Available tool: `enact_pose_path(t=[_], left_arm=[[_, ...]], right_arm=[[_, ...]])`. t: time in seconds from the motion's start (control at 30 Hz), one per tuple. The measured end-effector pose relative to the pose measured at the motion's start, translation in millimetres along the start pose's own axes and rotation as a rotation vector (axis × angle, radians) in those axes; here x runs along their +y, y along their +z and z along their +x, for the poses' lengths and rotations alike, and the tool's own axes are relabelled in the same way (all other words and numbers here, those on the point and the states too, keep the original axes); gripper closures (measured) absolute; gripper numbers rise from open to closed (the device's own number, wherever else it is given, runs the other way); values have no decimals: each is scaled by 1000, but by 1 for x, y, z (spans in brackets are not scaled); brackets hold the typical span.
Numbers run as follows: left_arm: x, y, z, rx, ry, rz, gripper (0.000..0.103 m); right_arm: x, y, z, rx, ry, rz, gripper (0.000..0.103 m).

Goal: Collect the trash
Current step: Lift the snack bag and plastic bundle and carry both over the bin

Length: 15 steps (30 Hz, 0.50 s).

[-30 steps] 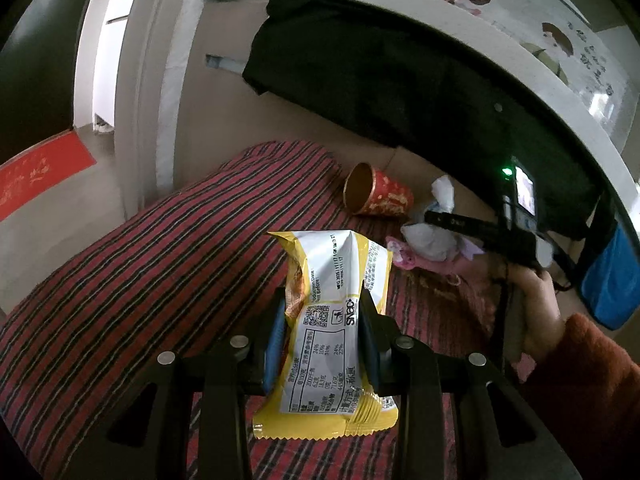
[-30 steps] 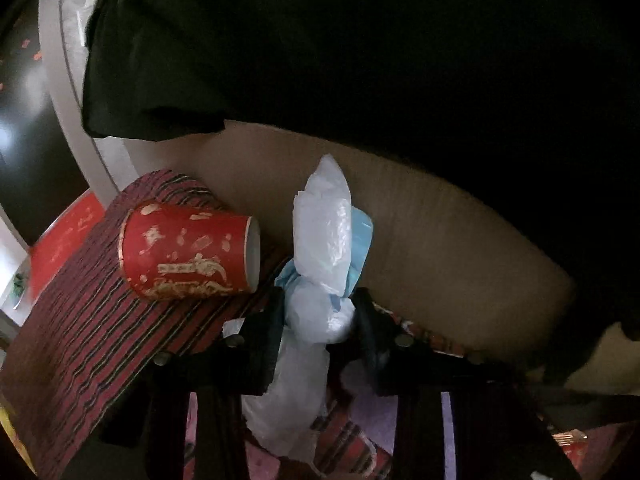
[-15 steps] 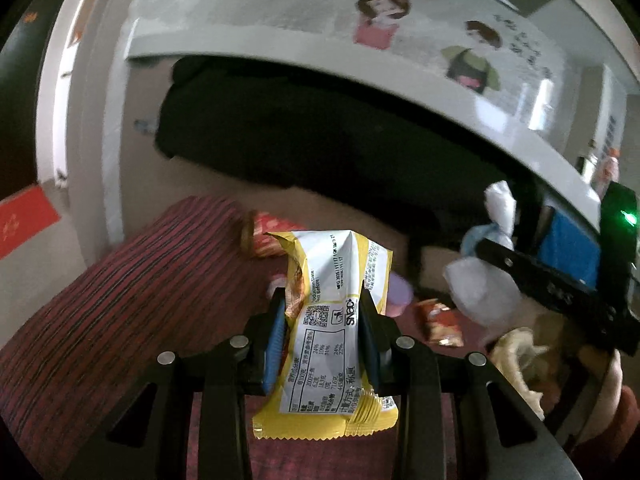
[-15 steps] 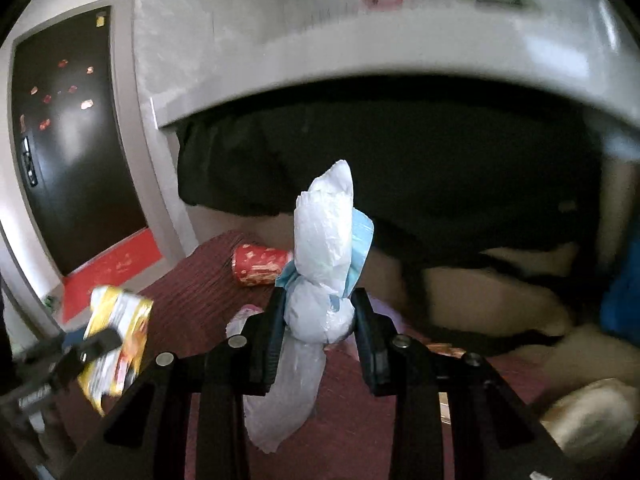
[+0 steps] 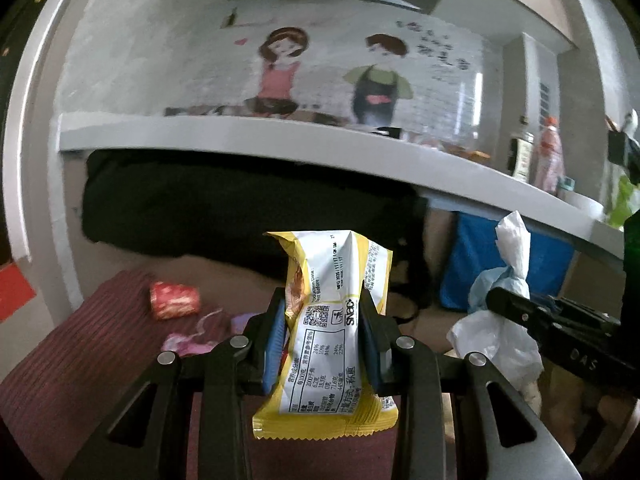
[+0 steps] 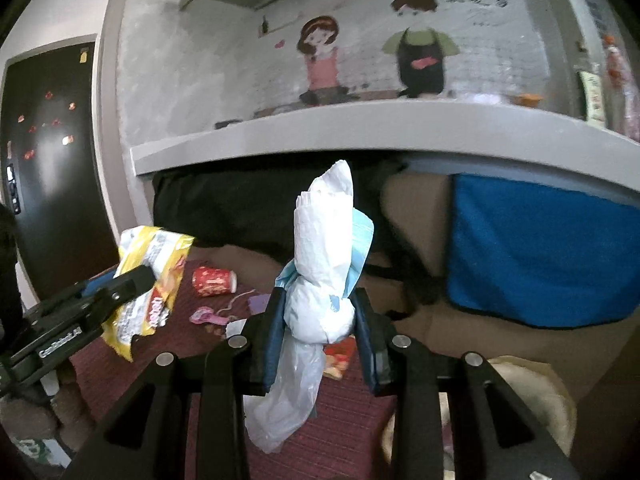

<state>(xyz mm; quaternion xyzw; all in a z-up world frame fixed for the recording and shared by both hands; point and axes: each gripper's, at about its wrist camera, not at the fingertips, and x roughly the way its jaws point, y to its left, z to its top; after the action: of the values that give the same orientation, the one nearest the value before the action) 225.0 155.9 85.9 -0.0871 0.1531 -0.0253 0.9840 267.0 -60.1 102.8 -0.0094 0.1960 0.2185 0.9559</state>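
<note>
My left gripper (image 5: pixel 322 328) is shut on a yellow and white snack wrapper (image 5: pixel 328 344), held upright above the striped red cloth (image 5: pixel 60 360). My right gripper (image 6: pixel 320 316) is shut on a knotted white and pale blue plastic bag (image 6: pixel 324 280), also lifted. Each gripper shows in the other's view: the wrapper at the left (image 6: pixel 150 280), the bag at the right (image 5: pixel 500 312). On the cloth lie a red paper cup (image 6: pixel 214 281) on its side, a pink wrapper (image 6: pixel 206 315) and a small red packet (image 6: pixel 340 360).
A grey counter ledge (image 6: pixel 360 132) runs across above, with a black cloth (image 5: pixel 224 208) and a blue cloth (image 6: pixel 540 256) hanging below it. A dark door (image 6: pixel 44 168) is at the left. A beige cushion (image 6: pixel 532 392) lies low at the right.
Both grippers have risen and drawn back from the cloth, each keeping its hold. The cup and the other litter now look smaller and farther off.
</note>
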Motion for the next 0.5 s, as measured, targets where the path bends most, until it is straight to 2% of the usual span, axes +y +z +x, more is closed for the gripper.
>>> enact_pose_path(t=[0.27,0.5], left_arm=[[-72,0,7,-47,9,57,68],[-119,-2,16,-53,-35,104,68]], right_arm=[[-60,-8,-38,-36,-69,37,73],[-100,-22,-55,-46,-125,46,73]])
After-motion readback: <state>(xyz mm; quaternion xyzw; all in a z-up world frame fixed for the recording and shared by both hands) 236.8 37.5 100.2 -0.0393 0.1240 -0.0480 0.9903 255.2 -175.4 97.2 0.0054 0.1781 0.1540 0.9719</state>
